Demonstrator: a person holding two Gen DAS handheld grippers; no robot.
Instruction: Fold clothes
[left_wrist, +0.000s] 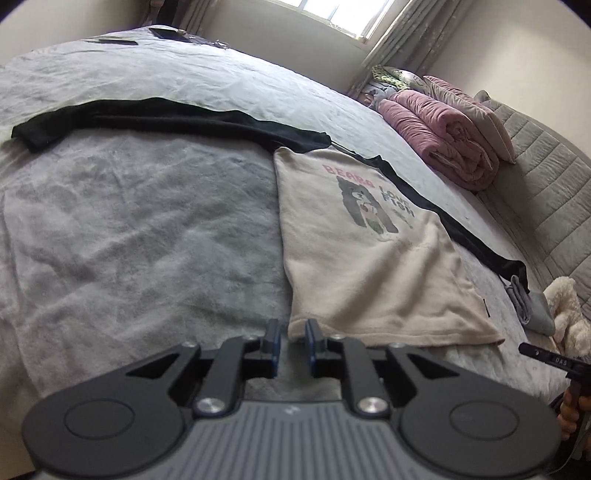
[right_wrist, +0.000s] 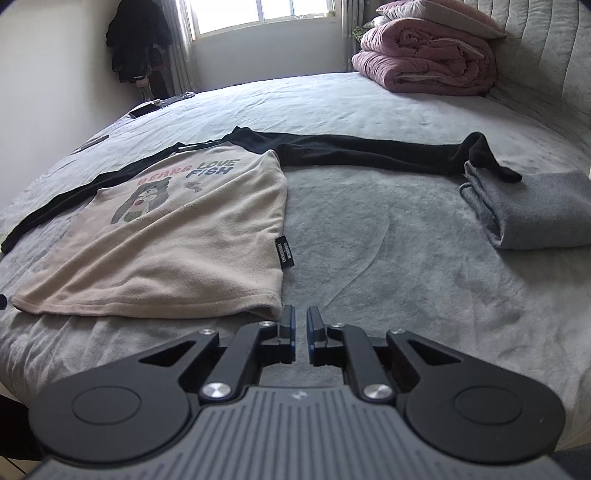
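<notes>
Left wrist view: cream long-sleeved shirt with black sleeves (left_wrist: 354, 254) lies flat on the grey bed (left_wrist: 129, 229); left tongs (left_wrist: 293, 332) slightly parted, empty, at its hem corner. Rolled pink quilt (left_wrist: 443, 144) lies beyond the shirt.

Right wrist view: right tongs (right_wrist: 301, 325) slightly parted, empty, at the shirt's (right_wrist: 177, 243) other hem corner. Folded grey garment (right_wrist: 528, 210), cut off by the frame edge, lies under one sleeve's cuff.

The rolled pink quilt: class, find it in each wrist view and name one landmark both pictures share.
Left wrist view: the rolled pink quilt lies at upper right, at the far end of the bed beside the padded headboard.
Right wrist view: the quilt sits at the top, right of centre, under a pillow.
Shared landmark: the cream shirt printed BEARS LOVE FISH, with black sleeves spread out.
</notes>
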